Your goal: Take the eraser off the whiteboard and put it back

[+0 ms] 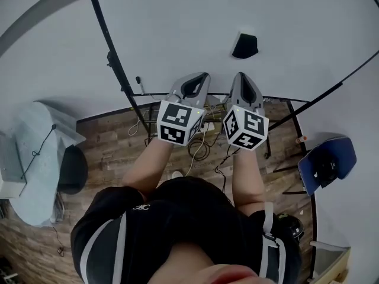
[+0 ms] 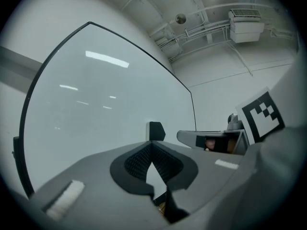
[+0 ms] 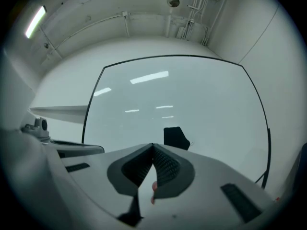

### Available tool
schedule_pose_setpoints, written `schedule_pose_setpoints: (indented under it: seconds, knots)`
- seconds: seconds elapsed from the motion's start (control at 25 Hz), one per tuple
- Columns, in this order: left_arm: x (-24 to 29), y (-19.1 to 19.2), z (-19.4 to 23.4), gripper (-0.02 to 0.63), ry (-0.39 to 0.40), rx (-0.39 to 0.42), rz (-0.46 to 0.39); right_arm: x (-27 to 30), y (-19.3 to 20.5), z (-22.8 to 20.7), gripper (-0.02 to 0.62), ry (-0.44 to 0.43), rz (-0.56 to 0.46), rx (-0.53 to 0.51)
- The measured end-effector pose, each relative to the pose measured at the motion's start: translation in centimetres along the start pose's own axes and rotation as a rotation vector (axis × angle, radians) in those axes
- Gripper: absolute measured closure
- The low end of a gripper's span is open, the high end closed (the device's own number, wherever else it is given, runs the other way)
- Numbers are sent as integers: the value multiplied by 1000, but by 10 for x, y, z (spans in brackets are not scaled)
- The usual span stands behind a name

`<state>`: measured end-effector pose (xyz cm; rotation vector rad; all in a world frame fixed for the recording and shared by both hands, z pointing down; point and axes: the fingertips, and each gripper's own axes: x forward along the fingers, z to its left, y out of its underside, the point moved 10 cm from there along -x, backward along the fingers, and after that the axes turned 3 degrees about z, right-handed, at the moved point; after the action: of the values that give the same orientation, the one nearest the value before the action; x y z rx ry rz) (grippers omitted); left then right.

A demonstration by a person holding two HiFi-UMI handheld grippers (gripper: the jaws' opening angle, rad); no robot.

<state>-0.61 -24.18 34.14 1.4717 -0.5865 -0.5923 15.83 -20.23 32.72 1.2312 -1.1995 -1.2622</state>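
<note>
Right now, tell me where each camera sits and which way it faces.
Head view: on the person's head, looking steeply down at the forearms, left gripper, right gripper and whiteboard.
Left gripper view: on the left gripper, looking along its shut jaws at the whiteboard; right gripper alongside.
Right gripper view: on the right gripper, facing the whiteboard over shut jaws.
Shared: all three show the eraser on the whiteboard.

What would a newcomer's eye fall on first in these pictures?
The left gripper and right gripper, each bearing a black-and-white marker cube, point side by side at the whiteboard in the middle of the head view, jaws together and empty. Just beyond the right gripper, the black eraser sticks to the board, a lone dark patch.
</note>
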Motion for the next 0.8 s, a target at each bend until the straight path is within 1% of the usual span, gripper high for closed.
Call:
schedule_pose_setpoints:
  seconds: [0.24, 0.52, 0.56, 0.6, 0.64, 0.8]
  knots:
    - [22, -3, 24, 600, 19, -5, -4, 29, -2, -2, 604, 33, 0, -9]
    - [43, -6, 40, 599, 23, -15, 0, 57, -9, -17, 599, 87, -42, -29]
    - [46, -6, 41, 600, 18, -17, -1, 61, -10, -19, 570, 85, -40, -34]
    - [49, -6, 43, 600, 13, -20, -2, 66, -10, -22, 497, 81, -36, -37]
    - [51, -6, 44, 600, 8, -22, -1, 72, -10, -24, 465, 80, -29, -39]
    - [61, -5, 48, 599, -5, -13, 7, 91, -8, -33, 392, 103, 3, -48]
